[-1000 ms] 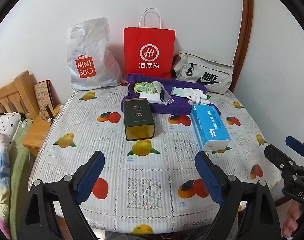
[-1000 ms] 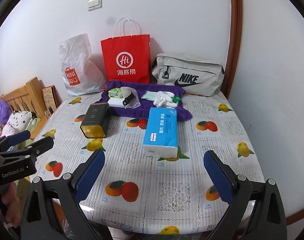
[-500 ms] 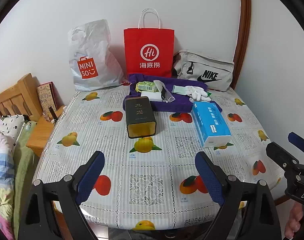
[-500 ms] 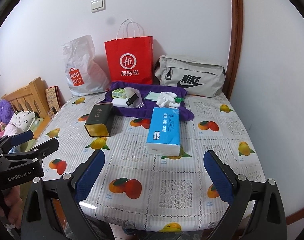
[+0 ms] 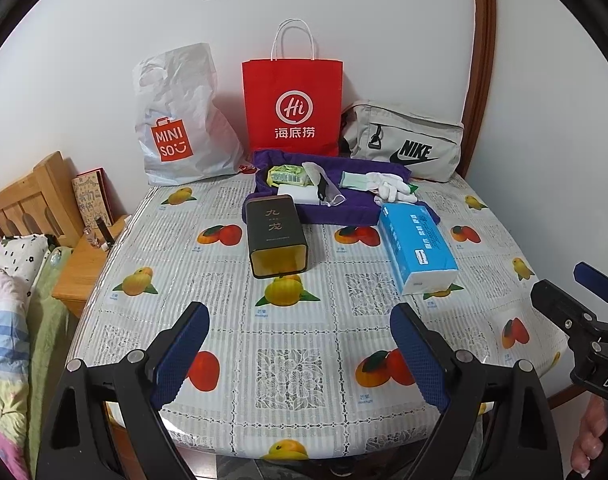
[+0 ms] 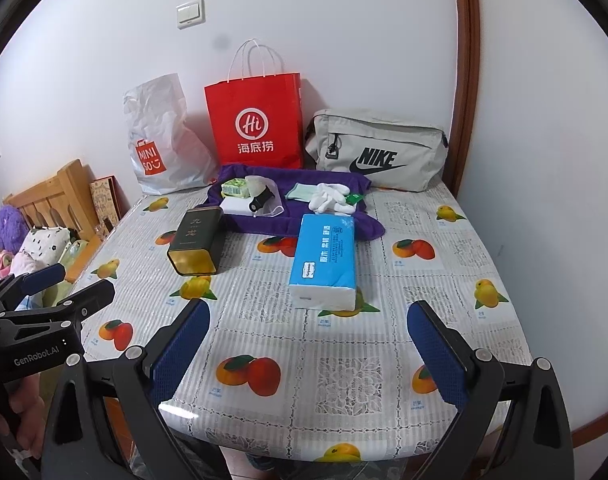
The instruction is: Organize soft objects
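A blue tissue pack (image 5: 418, 249) (image 6: 326, 261) lies on the fruit-print table (image 5: 295, 364) (image 6: 344, 364), right of a dark tea tin (image 5: 275, 236) (image 6: 197, 240) lying on its side. Behind them a purple cloth (image 5: 344, 210) (image 6: 263, 222) carries white gloves (image 5: 390, 186) (image 6: 330, 198), a green wipes packet (image 5: 285, 175) (image 6: 235, 188), a white box and a face mask. My left gripper (image 5: 299, 354) and right gripper (image 6: 308, 346) are both open and empty, held over the near table edge, well short of all objects.
A white Miniso bag (image 5: 179, 124), a red paper bag (image 5: 292, 108) and a grey Nike pouch (image 5: 404, 146) stand along the back wall. A wooden headboard, nightstand (image 5: 83, 268) and bedding sit left of the table. A wall is close on the right.
Both grippers have pulled back and risen a little, so the table and objects look farther away. Nothing on the table has moved. Both stay open.
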`<state>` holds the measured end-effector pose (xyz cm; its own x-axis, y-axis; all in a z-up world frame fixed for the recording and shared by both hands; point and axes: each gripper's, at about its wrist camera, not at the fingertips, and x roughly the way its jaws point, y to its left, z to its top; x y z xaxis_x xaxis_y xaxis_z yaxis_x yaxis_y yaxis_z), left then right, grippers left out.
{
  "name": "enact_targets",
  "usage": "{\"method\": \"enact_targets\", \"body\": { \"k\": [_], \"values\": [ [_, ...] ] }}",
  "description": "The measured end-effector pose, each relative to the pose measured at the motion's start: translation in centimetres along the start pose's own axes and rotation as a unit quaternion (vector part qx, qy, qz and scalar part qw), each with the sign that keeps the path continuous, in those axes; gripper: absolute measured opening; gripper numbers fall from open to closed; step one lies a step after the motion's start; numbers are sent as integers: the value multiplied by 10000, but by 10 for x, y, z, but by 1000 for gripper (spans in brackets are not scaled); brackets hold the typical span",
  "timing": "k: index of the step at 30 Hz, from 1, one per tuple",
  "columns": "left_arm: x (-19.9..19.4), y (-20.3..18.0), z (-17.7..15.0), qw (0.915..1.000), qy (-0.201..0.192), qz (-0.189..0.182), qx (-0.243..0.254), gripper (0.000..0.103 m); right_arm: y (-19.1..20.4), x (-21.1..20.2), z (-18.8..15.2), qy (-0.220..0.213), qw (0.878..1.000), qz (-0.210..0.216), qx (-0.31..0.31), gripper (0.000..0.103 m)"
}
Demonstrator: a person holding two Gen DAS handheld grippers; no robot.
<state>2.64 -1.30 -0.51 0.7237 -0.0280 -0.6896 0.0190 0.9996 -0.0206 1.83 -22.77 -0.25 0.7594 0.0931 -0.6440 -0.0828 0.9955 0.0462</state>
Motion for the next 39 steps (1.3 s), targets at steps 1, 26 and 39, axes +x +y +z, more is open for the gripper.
{"method": "enact_targets", "body": {
  "k": [1, 26, 39],
  "values": [
    [0, 0, 0, 10000, -4, 6, 4, 92, 0, 0, 0, -3, 10000, 1, -2, 98],
    [-4, -2, 1, 10000, -10, 4, 25, 92, -1, -1, 1, -8, 10000, 11, -2, 98],
    [-4, -3, 1, 10000, -16, 6, 20, 92, -1, -3, 1, -5, 10000, 8, 10, 98]
  ]
}}
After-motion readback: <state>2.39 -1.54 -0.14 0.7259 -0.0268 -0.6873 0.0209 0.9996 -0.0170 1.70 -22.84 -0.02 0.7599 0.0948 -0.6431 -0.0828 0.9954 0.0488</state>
